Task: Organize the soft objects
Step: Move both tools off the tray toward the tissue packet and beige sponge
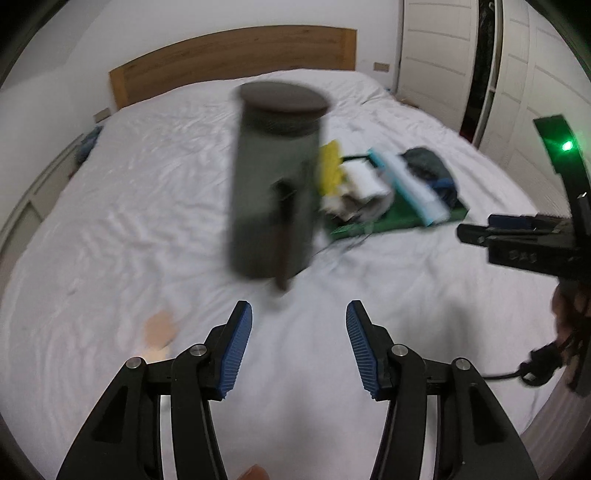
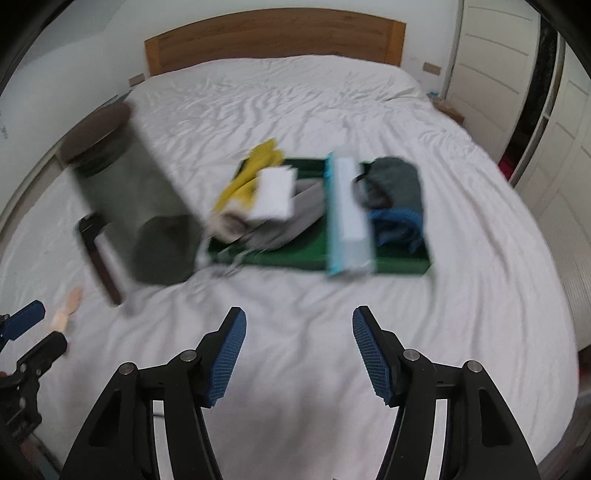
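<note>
A green tray [image 2: 402, 266] lies on the white bed [image 2: 295, 110]. It holds a yellow cloth [image 2: 251, 173], grey cloth [image 2: 303, 206], a white folded piece [image 2: 275, 195], a white and light-blue box [image 2: 349, 214] and a dark green and blue bundle [image 2: 397, 192]. The tray also shows in the left wrist view [image 1: 399, 218]. A tall dark grey cylindrical container [image 1: 275, 184] with a dark lid stands left of the tray, blurred. My left gripper [image 1: 299, 347] is open and empty in front of the container. My right gripper [image 2: 299, 354] is open and empty in front of the tray.
A wooden headboard [image 2: 273, 33] is at the far end. White wardrobe doors [image 2: 491, 62] stand at the right. A small beige object [image 1: 159, 328] lies on the sheet near the left gripper. The right gripper shows at the right edge of the left wrist view [image 1: 517, 240].
</note>
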### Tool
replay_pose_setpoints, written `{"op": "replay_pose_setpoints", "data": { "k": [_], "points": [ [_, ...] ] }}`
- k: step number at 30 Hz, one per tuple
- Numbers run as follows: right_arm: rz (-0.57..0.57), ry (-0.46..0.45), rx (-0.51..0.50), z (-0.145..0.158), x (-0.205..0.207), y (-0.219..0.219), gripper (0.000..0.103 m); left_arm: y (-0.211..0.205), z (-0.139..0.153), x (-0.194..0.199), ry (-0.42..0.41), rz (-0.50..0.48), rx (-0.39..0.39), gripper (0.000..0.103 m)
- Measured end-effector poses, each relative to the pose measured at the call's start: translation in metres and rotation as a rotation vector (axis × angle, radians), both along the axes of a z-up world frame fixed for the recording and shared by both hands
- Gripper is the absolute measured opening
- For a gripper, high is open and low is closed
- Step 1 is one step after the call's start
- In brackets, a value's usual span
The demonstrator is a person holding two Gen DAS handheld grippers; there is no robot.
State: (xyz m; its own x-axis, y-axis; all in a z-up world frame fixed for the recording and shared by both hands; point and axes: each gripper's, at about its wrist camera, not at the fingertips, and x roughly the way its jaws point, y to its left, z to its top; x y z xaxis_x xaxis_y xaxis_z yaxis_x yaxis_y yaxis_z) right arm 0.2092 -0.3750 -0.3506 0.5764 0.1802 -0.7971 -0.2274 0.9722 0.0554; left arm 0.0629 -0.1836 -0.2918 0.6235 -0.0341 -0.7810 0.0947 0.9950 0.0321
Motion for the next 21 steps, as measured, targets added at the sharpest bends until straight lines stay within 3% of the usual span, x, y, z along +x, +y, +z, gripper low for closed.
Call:
{"op": "replay_pose_setpoints", "data": {
  "k": [7, 13, 21],
  "points": [
    [0.163, 0.050, 0.000, -0.010, -0.052, 0.087, 0.061, 0.086, -0.040, -0.033, 0.114, 0.053, 0.110, 0.047],
    [0.221, 0.095, 0.039, -0.026, -0.059, 0.146, 0.061, 0.140, -0.072, -0.015, 0.165, 0.100, 0.079, 0.047],
    [0.227, 0.104, 0.026, -0.043, -0.052, 0.182, 0.061, 0.159, -0.114, 0.004, 0.262, 0.035, 0.014, 0.048]
  ]
}}
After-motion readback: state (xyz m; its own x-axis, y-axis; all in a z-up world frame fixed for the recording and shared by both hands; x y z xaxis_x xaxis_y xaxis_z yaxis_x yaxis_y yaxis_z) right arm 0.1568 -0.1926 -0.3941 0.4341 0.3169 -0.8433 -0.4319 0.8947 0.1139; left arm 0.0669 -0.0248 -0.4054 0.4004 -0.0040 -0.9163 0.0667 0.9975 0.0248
